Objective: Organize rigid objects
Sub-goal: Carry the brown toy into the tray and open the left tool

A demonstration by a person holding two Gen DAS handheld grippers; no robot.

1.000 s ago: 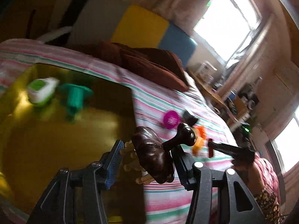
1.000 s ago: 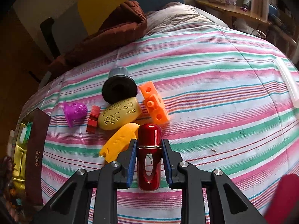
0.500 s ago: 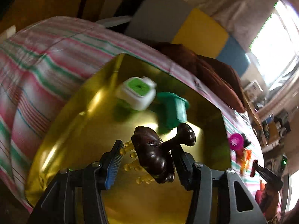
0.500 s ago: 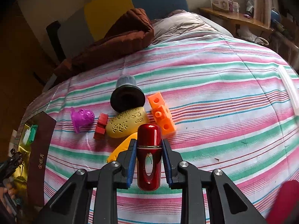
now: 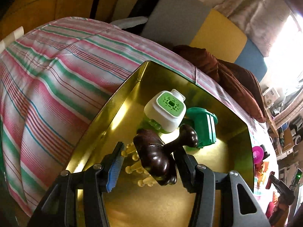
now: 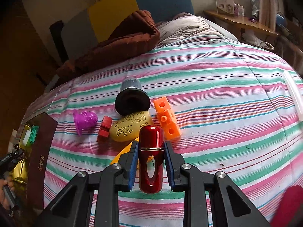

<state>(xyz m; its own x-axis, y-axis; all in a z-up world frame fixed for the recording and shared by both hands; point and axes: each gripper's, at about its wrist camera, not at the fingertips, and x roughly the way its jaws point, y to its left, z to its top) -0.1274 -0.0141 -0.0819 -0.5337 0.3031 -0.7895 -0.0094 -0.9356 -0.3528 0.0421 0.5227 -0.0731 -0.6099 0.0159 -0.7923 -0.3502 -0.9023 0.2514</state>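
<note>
My left gripper (image 5: 149,162) is shut on a dark brown wooden massager (image 5: 155,160) with pale pegs, held above the gold tin box (image 5: 125,102). A white and green piece (image 5: 164,111) and a green ribbed piece (image 5: 206,128) lie in the box. My right gripper (image 6: 151,155) is shut on a glossy red capsule (image 6: 151,157), held over the striped bed. Ahead of it lie a yellow carved piece (image 6: 130,127), orange cubes (image 6: 167,119), a black cup (image 6: 131,100), a red block (image 6: 104,126) and a purple piece (image 6: 85,121).
The striped blanket (image 6: 227,94) covers the bed. A brown folded blanket (image 6: 121,43) lies at the head. The box's dark lid (image 6: 40,155) stands at the left in the right wrist view. A white container edge (image 6: 293,94) is at far right.
My left gripper has swung left and down over the gold box with the massager. My right gripper has lifted and drawn back slightly with the red capsule.
</note>
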